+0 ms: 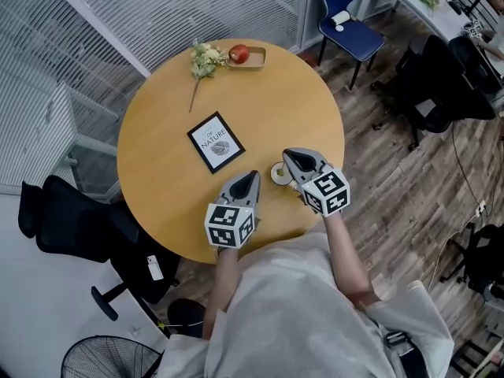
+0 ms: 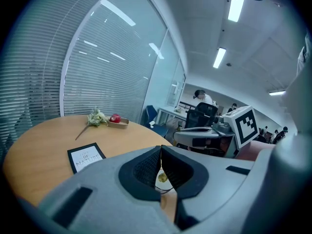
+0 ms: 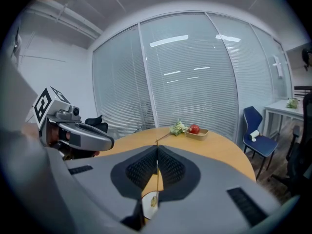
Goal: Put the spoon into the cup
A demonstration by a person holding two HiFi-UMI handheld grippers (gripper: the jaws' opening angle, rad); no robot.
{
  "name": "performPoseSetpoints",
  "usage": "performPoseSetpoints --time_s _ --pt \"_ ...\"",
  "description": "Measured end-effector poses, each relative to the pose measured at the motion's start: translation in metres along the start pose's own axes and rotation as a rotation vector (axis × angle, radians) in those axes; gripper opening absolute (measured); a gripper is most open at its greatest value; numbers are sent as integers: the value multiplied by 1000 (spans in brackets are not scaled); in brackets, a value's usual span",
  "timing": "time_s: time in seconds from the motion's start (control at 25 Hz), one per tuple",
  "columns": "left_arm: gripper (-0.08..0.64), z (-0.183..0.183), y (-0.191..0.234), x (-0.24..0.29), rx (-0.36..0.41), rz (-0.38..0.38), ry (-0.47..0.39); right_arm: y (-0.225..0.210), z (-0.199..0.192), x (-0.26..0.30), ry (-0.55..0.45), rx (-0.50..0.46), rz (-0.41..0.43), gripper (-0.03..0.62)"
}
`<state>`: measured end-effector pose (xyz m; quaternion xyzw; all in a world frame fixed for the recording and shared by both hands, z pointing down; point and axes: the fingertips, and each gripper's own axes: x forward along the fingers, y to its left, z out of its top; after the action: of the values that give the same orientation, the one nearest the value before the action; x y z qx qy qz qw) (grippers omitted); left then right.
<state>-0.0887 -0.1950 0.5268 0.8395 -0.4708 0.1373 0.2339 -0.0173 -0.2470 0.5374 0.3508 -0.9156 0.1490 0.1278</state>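
Person point(image 1: 315, 313), pale top, seen from above, with a gripper in each hand, both over the near part of the table.

Round wooden table point(image 1: 157, 172).

Blue chair point(image 1: 350, 30) beyond it. Black chair point(image 1: 71, 223) at its left.

Left gripper point(image 1: 252, 177): jaws pressed together, nothing between them. Its tip is just beside the cup, on the cup's left.

Right gripper point(image 1: 288, 156): jaws pinched on the spoon's thin handle, tip over the cup.

Framed card point(image 1: 216, 142), black border, lettered "OF NATURE", lying flat near the table's middle.

Wooden tray point(image 1: 256, 56) at the far edge.

Sprig of pale flowers point(image 1: 203, 57) just beside the tray's left end.

Cup point(image 1: 280, 174), white, upright, near the table's near right edge.

Red apple point(image 1: 239, 53) in the tray.

Spoon point(image 3: 156, 182), gold-toned. It hangs upright from the right jaws with its handle end showing above them and its bowl down inside the cup's rim (contact with the bottom cannot be told).
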Motion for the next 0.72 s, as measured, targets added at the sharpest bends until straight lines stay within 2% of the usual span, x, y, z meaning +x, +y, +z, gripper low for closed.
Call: performPoseSetpoints --time_s 0.72 --pt "9 -13 -8 3 26 -13 33 6 -22 15 47 -37 -6 0"
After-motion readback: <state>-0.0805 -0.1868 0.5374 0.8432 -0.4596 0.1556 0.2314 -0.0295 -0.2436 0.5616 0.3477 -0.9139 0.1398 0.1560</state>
